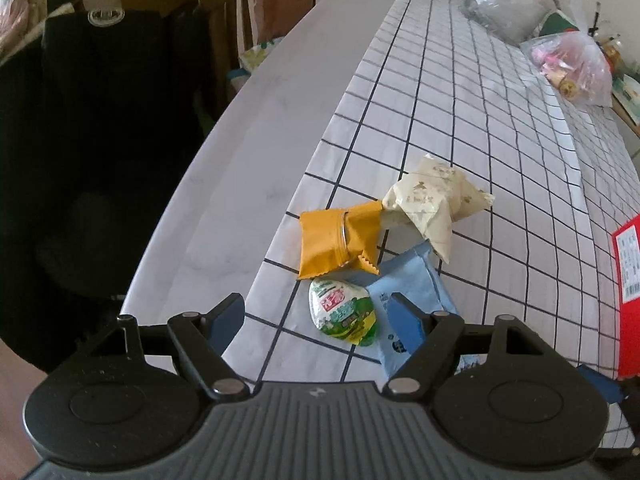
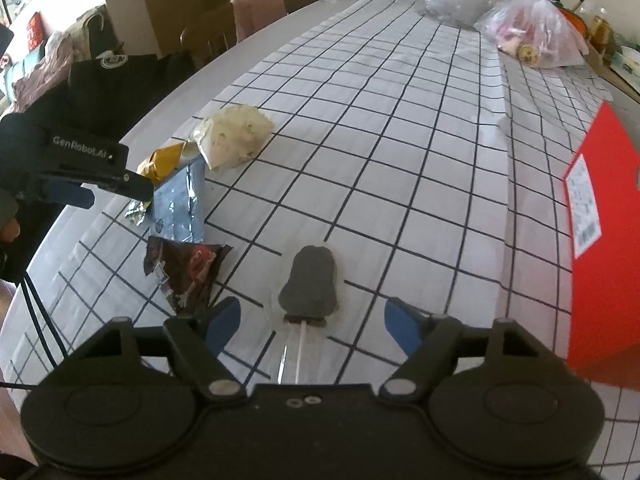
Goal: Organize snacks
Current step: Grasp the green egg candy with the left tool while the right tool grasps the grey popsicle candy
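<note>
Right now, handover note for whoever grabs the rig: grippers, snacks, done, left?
Left gripper: open, over the green jelly cup, empty.
Right gripper: open, straddling the dark lollipop, not gripping it.
Snacks: yellow packet, cream packet and blue packet piled by the cloth edge; dark candy bag beside the lollipop.
Red box at right.
Done: nothing visibly sorted.
Left: all snacks.

Worktop (image 2: 240, 64) under white grid cloth (image 2: 400, 140). On the cloth: blue packet (image 1: 416, 292) as landmark; yellow packet (image 1: 332, 240), cream packet (image 1: 432, 204) beyond it, green jelly cup (image 1: 344, 312) touching, dark wrapper (image 2: 188, 272), lollipop (image 2: 310, 284) nearer, red box (image 2: 608, 240) well apart.
</note>
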The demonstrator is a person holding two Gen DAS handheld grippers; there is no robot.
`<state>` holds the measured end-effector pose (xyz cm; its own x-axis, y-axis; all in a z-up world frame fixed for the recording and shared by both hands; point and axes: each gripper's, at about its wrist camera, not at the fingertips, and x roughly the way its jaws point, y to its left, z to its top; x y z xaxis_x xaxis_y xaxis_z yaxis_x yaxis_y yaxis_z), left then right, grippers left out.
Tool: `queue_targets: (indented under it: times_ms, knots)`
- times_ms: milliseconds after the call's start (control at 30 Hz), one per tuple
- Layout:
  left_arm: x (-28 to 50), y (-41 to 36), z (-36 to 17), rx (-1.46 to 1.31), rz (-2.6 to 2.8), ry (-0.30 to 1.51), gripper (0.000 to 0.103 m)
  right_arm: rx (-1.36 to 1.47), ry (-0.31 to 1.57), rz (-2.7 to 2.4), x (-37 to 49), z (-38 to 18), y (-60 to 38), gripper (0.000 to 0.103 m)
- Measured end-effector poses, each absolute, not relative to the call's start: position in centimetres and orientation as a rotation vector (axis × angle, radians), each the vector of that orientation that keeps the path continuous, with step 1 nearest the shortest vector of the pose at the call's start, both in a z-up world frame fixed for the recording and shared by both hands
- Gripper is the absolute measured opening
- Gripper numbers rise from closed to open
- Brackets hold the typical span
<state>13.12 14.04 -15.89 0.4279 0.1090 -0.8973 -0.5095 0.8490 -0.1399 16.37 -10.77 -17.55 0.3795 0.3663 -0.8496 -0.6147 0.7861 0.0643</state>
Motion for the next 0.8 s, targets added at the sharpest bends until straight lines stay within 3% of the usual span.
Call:
queue_targets:
  times_ms: [67, 167, 467, 533, 600, 700, 800]
  knots:
    - [13.3, 14.6, -16.2, -0.477, 0.409, 1.081, 0.076, -0.284, 1.003, 0.643, 16.7, -17.7, -10.6, 0.076]
    - [13.5, 15.4, -16.8, -0.542, 0.413, 1.104, 0.066, -0.295, 1.006, 0.654, 17.0, -18.0, -10.2, 0.071]
    - [13.9, 15.1, -16.9, -0.554, 0.394, 1.105, 0.058, -0.302, 1.005, 0.652, 17.6, -18.5, -9.9, 0.060]
    - [13.8, 15.2, -17.0, -0.570, 0.377, 1.104, 0.051, -0.309, 0.995, 0.651, 17.5, -18.5, -9.9, 0.056]
    - [13.8, 15.5, -16.9, -0.587, 0.360, 1.102, 0.037, -0.307, 0.988, 0.659, 17.4, -18.5, -10.0, 0.048]
    - [13.6, 15.6, -16.9, -0.600, 0.352, 1.102, 0.035, -0.305, 0.980, 0.670, 17.3, -18.4, -10.3, 0.040]
    - [13.3, 15.7, -17.0, -0.611, 0.351, 1.101, 0.034, -0.303, 0.979, 0.659, 17.2, -18.4, -10.4, 0.040]
